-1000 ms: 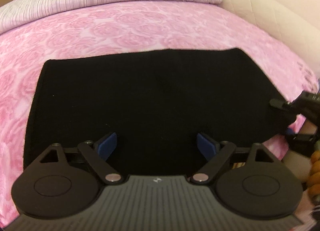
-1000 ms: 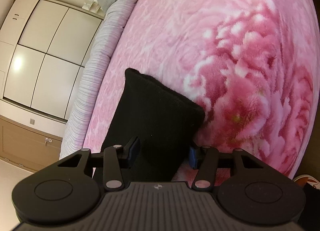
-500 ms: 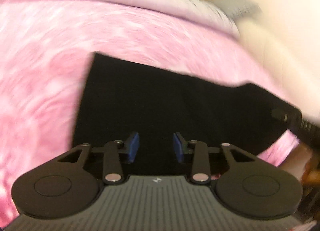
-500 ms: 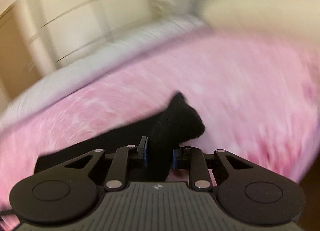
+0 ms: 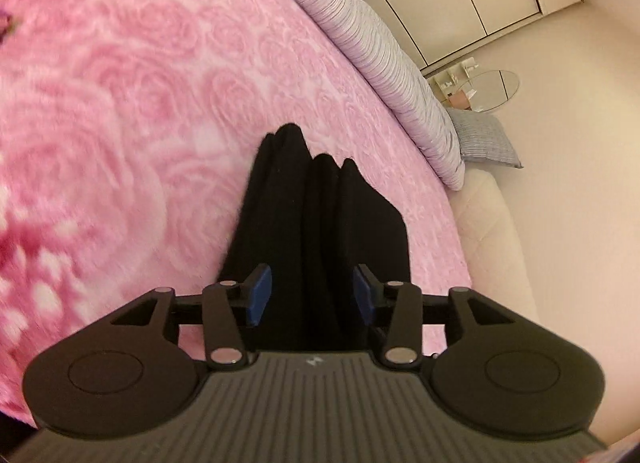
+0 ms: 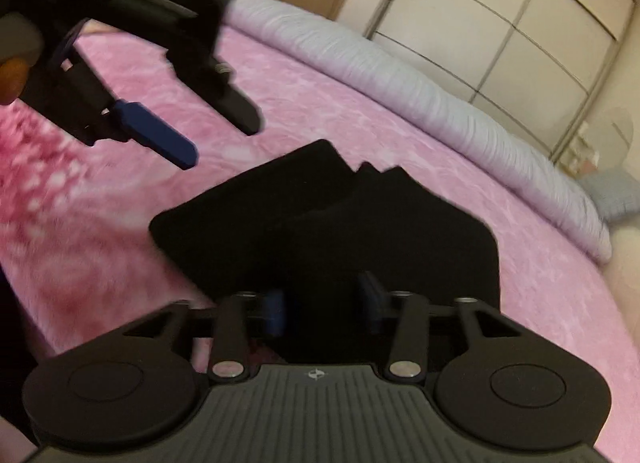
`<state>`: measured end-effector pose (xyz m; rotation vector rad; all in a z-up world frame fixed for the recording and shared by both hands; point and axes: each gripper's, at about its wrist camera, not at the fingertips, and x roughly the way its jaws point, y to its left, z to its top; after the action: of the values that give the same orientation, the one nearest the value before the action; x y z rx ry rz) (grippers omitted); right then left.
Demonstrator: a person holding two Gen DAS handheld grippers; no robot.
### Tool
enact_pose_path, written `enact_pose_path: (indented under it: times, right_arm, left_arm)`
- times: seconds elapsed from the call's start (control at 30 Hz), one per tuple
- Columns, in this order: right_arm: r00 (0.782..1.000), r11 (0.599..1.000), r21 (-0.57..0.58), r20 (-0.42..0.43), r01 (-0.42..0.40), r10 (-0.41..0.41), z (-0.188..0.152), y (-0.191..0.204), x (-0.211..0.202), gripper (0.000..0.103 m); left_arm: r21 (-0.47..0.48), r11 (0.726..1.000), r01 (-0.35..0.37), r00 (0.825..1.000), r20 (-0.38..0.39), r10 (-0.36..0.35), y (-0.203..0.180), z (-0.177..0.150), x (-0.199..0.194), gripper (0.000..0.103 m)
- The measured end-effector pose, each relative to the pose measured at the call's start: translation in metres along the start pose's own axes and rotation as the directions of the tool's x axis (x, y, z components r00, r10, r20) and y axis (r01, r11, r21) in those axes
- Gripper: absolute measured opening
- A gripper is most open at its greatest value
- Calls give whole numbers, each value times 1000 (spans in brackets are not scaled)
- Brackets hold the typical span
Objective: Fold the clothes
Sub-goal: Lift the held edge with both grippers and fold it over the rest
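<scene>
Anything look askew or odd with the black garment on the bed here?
Slightly. The black garment is folded over on the pink blanket, but its far corners do not line up: three separate points stick out in a staggered row. Nothing looks damaged. Both tools, left and right, are open around it.

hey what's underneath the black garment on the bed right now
The pink rose-patterned blanket lies under the folded black garment, showing all around it. The patch directly beneath is covered, so anything there cannot be seen.
</scene>
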<state>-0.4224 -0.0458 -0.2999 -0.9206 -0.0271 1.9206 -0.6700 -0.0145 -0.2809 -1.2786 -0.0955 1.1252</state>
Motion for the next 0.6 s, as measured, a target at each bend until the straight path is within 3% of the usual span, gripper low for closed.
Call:
enact_pose_path:
  times: [0.07,0.17,0.23,0.27,0.33,0.47,0.53,0.6]
  right_arm:
    - [998,995,76,14,-67,66,3,-15,-9,62]
    - [992,957,260,50,-127,118,2,-54,-27,63]
    - [990,891,432,73,-139,119,-5,-89,-35,63]
    - [992,839,529,74,-127,103,-10,-108,-37,62]
    - [996,682,727,37,-80,77,-29,-146,-35,62]
    - [991,266,964,-7,-28,132,-88,-199,-12,47]
    - [984,126,991,18,-41,179,-110,-205,4,40]
    - [977,47,998,25,-36,213,-123,-206,19,37]
  left_arm:
    - [-22,999,27,1000,-7,-27,0,-1,2,45]
    - [-51,997,59,998,-18,-60,-3,-1,8,52]
    - [-75,995,70,997,-36,-73,-2,-2,19,54]
    - [-88,993,74,996,-47,-78,-1,-3,26,54]
    - [-113,990,81,994,-68,-89,0,-4,41,55]
    - [-164,982,93,988,-109,-111,4,-5,69,55]
    - [-189,977,97,984,-129,-123,5,-6,83,55]
    - [-164,981,107,982,-137,-130,2,-5,91,55]
